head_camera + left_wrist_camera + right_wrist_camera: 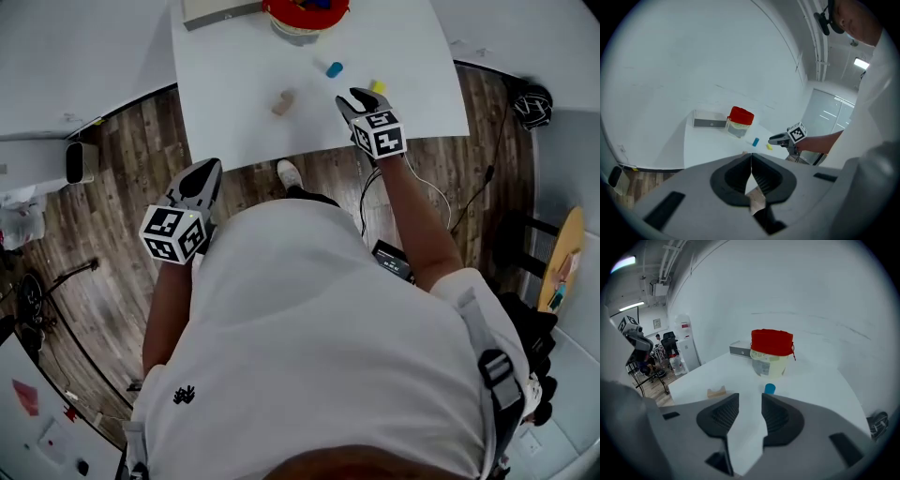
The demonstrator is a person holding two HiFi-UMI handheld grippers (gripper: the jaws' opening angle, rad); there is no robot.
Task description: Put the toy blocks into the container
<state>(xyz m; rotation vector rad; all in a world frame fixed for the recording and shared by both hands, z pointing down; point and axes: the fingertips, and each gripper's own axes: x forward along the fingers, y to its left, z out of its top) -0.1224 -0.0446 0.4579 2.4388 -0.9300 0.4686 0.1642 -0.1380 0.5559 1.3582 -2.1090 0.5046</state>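
The container (305, 14) is a clear tub with a red top at the table's far edge; I also see the container (771, 352) in the right gripper view. A blue block (334, 68) and a yellow block (377, 86) lie near the right gripper (351, 99). A tan arched block (283, 102) lies to its left. The right gripper (750, 399) is open over the table with nothing between its jaws, and the blue block (769, 388) is just ahead. The left gripper (202, 178) hangs over the floor, off the table. In its own view the left gripper (751, 157) is shut and empty.
A grey flat box (217, 11) sits beside the container on the white table (234, 122). Below the table's front edge are wooden floor, the person's shoe (289, 173) and cables. A white appliance (80, 161) stands at left, a dark bag (532, 103) at right.
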